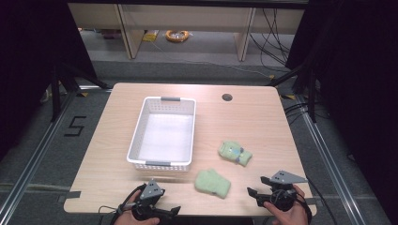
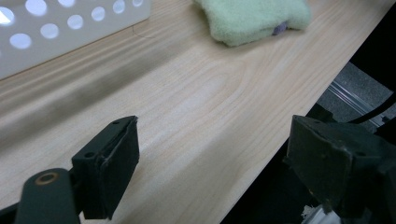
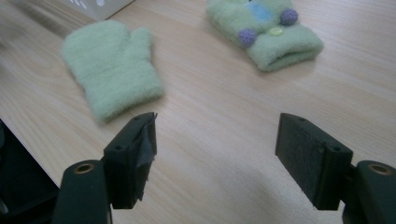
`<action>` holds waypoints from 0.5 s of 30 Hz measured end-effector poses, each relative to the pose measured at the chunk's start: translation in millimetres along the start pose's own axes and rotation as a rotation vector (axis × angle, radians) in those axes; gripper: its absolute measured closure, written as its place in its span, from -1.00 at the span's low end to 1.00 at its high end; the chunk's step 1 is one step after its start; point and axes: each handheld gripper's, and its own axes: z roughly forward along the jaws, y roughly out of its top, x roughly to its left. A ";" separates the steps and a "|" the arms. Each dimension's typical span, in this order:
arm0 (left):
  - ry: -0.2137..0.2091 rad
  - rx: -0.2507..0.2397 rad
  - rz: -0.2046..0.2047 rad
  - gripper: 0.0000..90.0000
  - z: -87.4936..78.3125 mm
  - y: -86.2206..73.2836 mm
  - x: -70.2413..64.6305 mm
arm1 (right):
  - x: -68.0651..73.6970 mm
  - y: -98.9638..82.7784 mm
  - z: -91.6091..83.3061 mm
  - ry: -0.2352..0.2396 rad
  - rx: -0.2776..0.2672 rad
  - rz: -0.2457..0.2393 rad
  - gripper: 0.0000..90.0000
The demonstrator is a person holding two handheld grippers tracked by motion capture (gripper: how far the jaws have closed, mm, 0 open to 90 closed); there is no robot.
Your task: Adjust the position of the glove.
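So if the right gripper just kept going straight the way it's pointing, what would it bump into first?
Probably bare table. The right gripper, jaws open, aims between the plain green mitten and the decorated mitten; depth is hard to judge.

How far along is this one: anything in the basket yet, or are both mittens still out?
Nothing is done: the basket looks empty. Both mittens lie on the table, the plain one and the decorated one. The left gripper and right gripper are open, holding nothing. All of it remains.

The left gripper (image 1: 162, 213) is held low at the near left, jaws spread. The right gripper (image 1: 257, 190) is held at the near right, jaws parted.
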 end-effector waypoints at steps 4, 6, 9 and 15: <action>-0.012 -0.008 0.006 -0.64 0.0 0.4 -0.9 | -1.9 0.7 -0.1 -0.006 -0.001 -0.041 -0.26; -0.014 -0.009 0.001 -0.63 0.0 0.5 -1.0 | 0.4 0.8 -0.2 -0.004 0.006 -0.019 -0.26; -0.022 -0.007 0.001 -0.63 0.1 1.7 -0.9 | -0.6 1.9 0.6 -0.005 -0.001 -0.051 -0.23; -0.023 -0.030 -0.017 -0.63 3.0 3.5 -5.3 | 3.2 4.5 0.3 0.001 -0.008 -0.064 -0.21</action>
